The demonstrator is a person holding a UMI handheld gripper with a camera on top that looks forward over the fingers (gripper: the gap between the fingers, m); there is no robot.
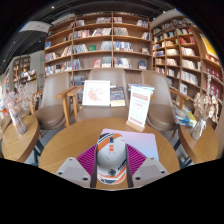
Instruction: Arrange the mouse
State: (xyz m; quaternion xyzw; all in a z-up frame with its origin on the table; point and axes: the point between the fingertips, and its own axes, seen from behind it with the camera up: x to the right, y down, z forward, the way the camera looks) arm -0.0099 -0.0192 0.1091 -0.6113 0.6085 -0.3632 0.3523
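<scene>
A white computer mouse with orange and dark stripes sits between my gripper's two fingers, held above a round wooden table. Both magenta pads press against the mouse's sides. A pale mouse mat lies on the table just beyond and to the right of the fingers, partly hidden by the mouse.
A display board and a standing sign stand beyond the table, with chairs around it. Bookshelves line the back and right walls. Another table is at the left.
</scene>
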